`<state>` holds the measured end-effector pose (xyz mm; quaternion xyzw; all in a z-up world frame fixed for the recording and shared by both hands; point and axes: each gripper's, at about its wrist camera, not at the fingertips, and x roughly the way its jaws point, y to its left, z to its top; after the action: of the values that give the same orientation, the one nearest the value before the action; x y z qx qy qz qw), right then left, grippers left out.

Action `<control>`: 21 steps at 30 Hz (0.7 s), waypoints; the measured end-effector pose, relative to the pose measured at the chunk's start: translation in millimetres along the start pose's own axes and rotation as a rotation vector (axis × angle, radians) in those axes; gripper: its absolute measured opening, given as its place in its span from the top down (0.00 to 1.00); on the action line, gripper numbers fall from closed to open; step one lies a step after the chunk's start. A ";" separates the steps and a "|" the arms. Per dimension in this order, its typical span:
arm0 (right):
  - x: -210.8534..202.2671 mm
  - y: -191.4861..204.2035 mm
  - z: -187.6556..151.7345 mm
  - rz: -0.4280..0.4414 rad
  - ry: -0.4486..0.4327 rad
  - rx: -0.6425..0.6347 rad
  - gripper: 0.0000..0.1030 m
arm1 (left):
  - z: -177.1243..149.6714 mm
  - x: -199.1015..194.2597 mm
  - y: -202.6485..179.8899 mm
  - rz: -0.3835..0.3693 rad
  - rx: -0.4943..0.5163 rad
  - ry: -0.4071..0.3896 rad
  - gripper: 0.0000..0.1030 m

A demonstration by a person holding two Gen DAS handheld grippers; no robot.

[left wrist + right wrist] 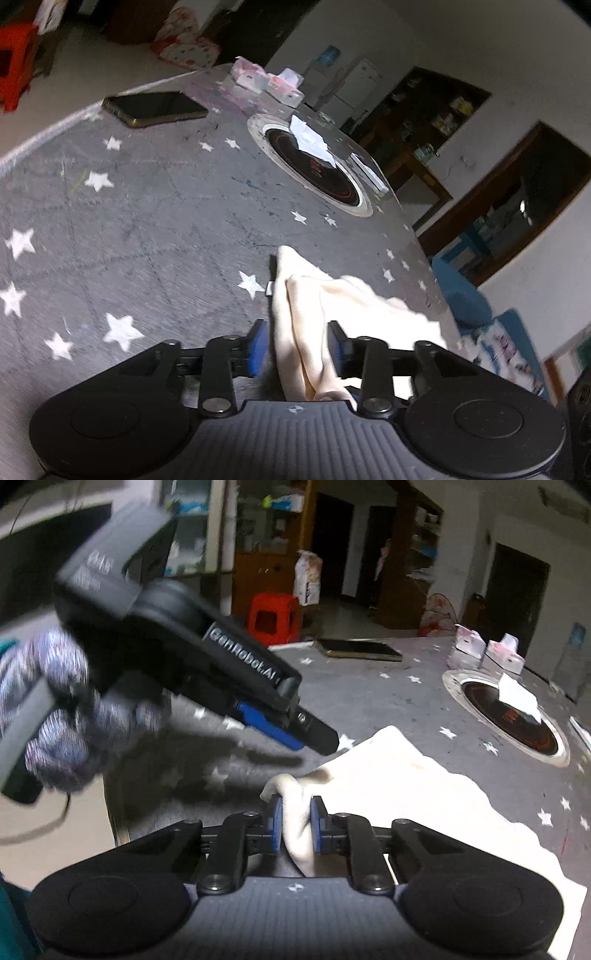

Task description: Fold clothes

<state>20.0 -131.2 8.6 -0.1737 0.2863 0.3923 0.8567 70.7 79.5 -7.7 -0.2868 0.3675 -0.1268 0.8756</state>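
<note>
The left gripper (299,345) is gripping a bunched fold of the cream cloth (354,306), with both blue pads (258,345) flanking the fabric; whether they are pressing it firmly is hard to judge, since a narrow gap is showing on the left side. The right gripper (296,821) is clamping a thick roll of the same cream cloth (406,786) — its 2 pads are sitting tight against the fabric. The cloth is lying on the near part of the grey star-patterned table (147,221), spreading toward the right edge, with its gripped corners lifting off the surface.

In the right wrist view, the left gripper (317,738) is reaching in from the upper left, its tip meeting the far corner of the cloth. A person's hand in a speckled glove (55,709) is holding that tool; the glove is motion-blurred.

Farther along the table, a dark phone (155,109) is lying flat near the far edge. A round inset burner (314,170) is carrying a crumpled white paper (310,138). 2 small white boxes (269,79) are sitting beyond it. A red stool (273,616) is standing on the floor behind the table.
</note>
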 end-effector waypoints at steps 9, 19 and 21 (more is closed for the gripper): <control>-20.8 -18.1 3.7 0.014 -0.062 0.090 0.88 | 4.6 17.7 3.4 -0.094 -0.208 0.039 0.55; -33.6 -31.3 2.5 0.008 -0.106 0.145 0.88 | 6.4 27.2 17.5 -0.132 -0.377 0.067 0.49; -35.8 -33.9 3.6 0.002 -0.115 0.150 0.88 | 5.7 22.8 19.7 -0.127 -0.369 0.065 0.49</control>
<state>28.6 -171.3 36.3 -0.0860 0.2651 0.3798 0.8821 90.9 87.7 -29.2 -0.4611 0.3935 -0.1215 0.7860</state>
